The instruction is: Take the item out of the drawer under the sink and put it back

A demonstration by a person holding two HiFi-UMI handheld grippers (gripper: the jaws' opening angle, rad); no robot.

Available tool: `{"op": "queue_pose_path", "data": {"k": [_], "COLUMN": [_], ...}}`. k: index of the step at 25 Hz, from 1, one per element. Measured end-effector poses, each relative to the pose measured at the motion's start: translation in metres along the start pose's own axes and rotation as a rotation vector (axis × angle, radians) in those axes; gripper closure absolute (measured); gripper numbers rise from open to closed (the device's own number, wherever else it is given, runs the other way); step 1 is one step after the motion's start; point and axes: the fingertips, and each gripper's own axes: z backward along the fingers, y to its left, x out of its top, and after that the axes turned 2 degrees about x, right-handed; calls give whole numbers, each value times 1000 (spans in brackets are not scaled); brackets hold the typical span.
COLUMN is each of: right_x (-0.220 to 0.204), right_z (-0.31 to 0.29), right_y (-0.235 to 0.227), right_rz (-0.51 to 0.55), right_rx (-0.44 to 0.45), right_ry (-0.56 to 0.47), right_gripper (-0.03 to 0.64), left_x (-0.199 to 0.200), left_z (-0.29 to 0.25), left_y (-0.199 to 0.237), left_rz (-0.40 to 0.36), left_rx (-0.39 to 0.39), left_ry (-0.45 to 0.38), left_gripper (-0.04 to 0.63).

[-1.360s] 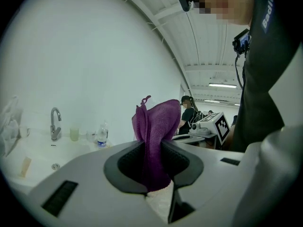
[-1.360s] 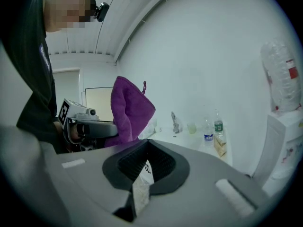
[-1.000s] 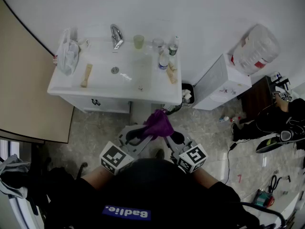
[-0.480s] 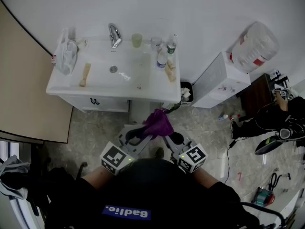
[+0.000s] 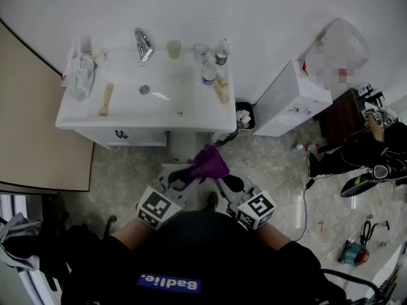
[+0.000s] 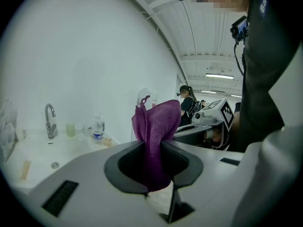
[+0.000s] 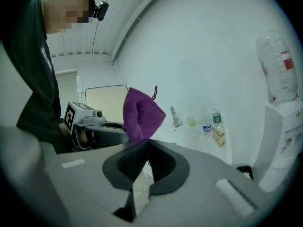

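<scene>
Sink [image 5: 82, 116] carries faucet [image 5: 142, 43], cup [image 5: 174, 48], bottles [image 5: 208, 72], bag [image 5: 79, 78]; bin [image 5: 243, 118] beside.

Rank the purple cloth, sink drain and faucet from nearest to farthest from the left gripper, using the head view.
1. purple cloth, clamped in the left gripper.
2. sink drain, farther ahead, to the left.
3. faucet, farthest, straight beyond the drain.

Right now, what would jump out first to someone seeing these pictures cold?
A bright purple cloth, pinched in the fingers of the left gripper, held up over the floor. Beyond it, the white sink carries a faucet, a green cup and bottles along the wall.
</scene>
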Motion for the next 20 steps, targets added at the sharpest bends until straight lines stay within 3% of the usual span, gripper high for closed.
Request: {"op": "queue_pose_path", "data": {"k": [20], "right_x": [-14], "right_z": [28], "right_y": [-42], "right_rz": [-95], "right_rx": [-54], "right_ry": [20], "right_gripper": [615], "left_x": [-80], "left_z": [-87], "left_y": [42], "left_rz": [-80], "left_rx": [24], "left_ry": [235], "left_gripper": [505]}}
